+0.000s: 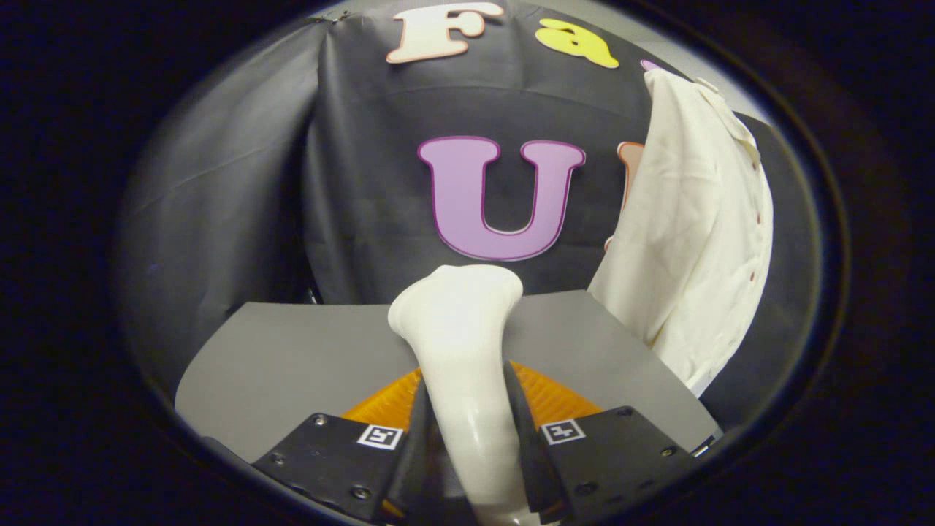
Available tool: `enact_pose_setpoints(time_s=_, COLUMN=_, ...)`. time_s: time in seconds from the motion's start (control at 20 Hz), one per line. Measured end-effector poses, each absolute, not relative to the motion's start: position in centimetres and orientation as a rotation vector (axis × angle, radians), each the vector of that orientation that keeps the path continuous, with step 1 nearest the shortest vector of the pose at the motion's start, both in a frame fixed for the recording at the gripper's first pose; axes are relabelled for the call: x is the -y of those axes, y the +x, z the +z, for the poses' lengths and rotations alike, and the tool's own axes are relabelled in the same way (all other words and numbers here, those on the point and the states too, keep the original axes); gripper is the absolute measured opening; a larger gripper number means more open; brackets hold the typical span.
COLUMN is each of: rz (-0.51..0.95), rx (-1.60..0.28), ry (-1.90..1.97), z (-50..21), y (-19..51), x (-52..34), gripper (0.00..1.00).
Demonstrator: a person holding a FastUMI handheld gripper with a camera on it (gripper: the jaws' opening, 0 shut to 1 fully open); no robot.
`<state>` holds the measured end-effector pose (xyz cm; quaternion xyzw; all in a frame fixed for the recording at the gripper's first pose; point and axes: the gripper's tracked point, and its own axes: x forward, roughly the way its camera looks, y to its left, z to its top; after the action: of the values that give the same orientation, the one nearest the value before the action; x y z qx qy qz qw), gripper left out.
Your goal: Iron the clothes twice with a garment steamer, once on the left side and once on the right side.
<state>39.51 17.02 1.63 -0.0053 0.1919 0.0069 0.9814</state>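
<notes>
Grey table [292, 365], cream shirt [694, 241] hanging beyond, tool [467, 438] pinching white steamer [460, 329]

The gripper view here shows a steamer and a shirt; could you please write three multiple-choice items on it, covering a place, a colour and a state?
1. Where does the cream button-up shirt hang?
A. beyond the fingers, to their right, against the booth wall
B. folded flat on the table
C. between the fingers

2. What colour is the smooth plastic garment steamer?
A. black
B. white
C. purple

3. What is the gripper doing?
A. open, holding nothing
B. shut on the shirt
C. shut on the steamer's handle

Answers: 1 A, the shirt hangs upright beyond the grey table. 2 B, its handle and head are white. 3 C, both fingers press the handle's sides.
</notes>
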Motion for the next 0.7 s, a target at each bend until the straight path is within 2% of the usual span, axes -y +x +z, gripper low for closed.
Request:
enact_pose_setpoints(time_s=0.05, rz=0.024, rx=-0.350, ry=-0.011, z=3.0, y=38.8, x=-17.2, gripper=0.53)
enact_pose_setpoints(time_s=0.2, rz=-0.021, rx=-0.243, ry=-0.056, z=6.9, y=36.0, x=-14.5, gripper=0.39)
enact_pose_setpoints(time_s=0.45, rz=0.012, rx=-0.066, ry=0.083, z=11.5, y=33.4, x=-12.9, gripper=0.36)
enact_pose_setpoints(time_s=0.7, rz=-0.041, rx=0.068, ry=0.077, z=16.9, y=29.3, x=-9.9, gripper=0.36)
